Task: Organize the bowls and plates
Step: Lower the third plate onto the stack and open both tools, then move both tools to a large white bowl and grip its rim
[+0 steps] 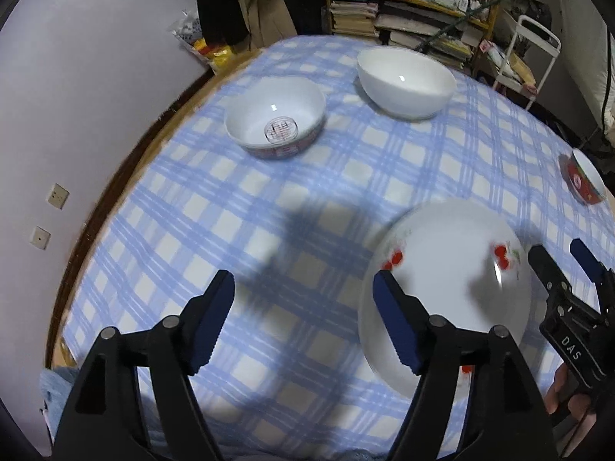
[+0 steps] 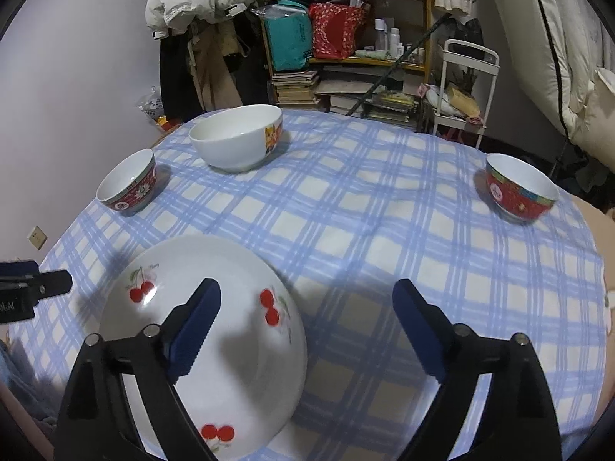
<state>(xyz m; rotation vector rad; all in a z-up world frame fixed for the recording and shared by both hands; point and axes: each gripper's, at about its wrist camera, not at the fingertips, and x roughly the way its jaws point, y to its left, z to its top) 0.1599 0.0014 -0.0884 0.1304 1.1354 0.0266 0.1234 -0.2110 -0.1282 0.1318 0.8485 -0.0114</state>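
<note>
The cherry plate [image 2: 200, 326] lies flat on the surface [image 2: 384, 230], close to its near edge. The left gripper [image 1: 303, 315] hangs released just left of the plate, its right finger over the plate's left rim, nothing between the jaws. The right gripper [image 2: 307, 326] is also released, its left finger over the plate's centre, the other over bare cloth to the plate's right. Beyond the plate stand a patterned bowl [image 1: 275, 117] and a white bowl [image 1: 405, 80], well apart from it; a red bowl [image 2: 519, 192] sits far right of the plate, near the edge. Open cloth lies between plate and bowls.
</note>
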